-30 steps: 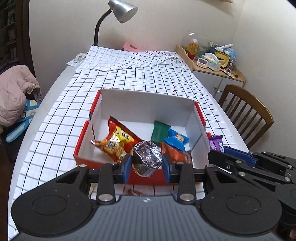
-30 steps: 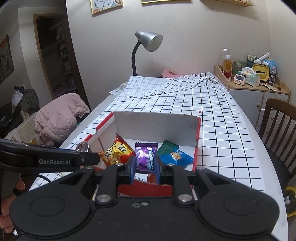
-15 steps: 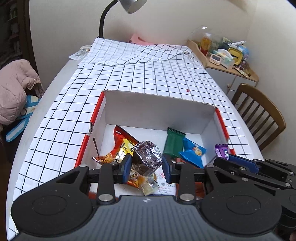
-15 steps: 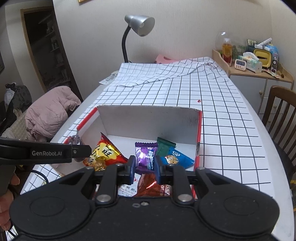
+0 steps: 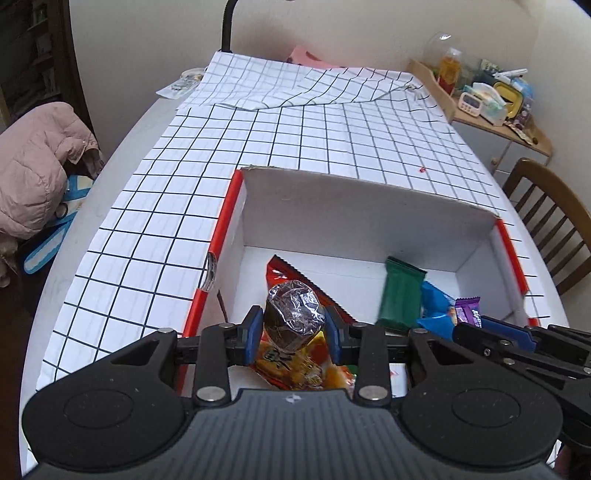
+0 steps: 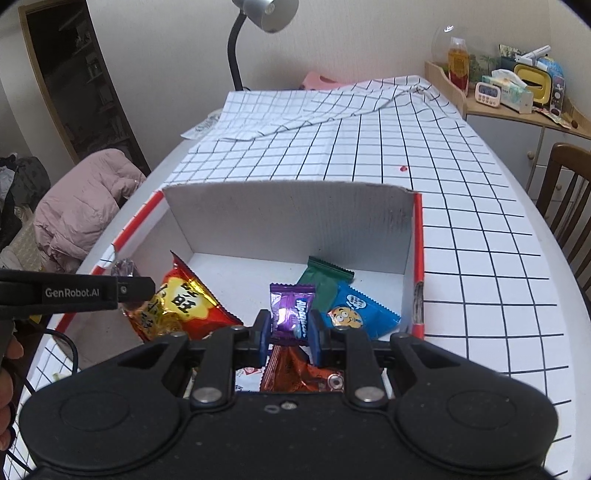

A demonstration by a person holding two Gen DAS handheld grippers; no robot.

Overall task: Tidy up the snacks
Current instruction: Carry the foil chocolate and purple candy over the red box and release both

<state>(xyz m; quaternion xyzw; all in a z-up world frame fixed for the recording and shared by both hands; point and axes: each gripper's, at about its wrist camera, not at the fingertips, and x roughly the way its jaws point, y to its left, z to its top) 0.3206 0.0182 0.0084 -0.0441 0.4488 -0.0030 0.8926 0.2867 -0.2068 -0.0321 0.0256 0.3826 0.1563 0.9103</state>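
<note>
A red-edged white cardboard box [image 5: 369, 206] [image 6: 288, 214] stands on the checked tablecloth. Inside lie a red-yellow snack bag [image 6: 184, 306], a green packet [image 5: 400, 291] [image 6: 325, 284], a blue cookie packet [image 6: 354, 310] and an orange-brown packet [image 6: 295, 373]. My left gripper [image 5: 294, 330] is shut on a silver foil-wrapped snack [image 5: 293, 314], held over the box's near left part. My right gripper [image 6: 290, 334] is shut on a purple candy packet [image 6: 291, 308], held over the box's near edge. The left gripper's side shows in the right wrist view [image 6: 74, 293].
A pink jacket [image 5: 33, 166] lies on a seat left of the table. A wooden chair [image 5: 550, 221] stands at the right. A side shelf [image 6: 517, 92] holds bottles, a clock and tissues. A desk lamp [image 6: 258, 22] stands at the table's far end.
Both grippers have moved forward over the box with their snacks still held; the box interior now fills more of both views.
</note>
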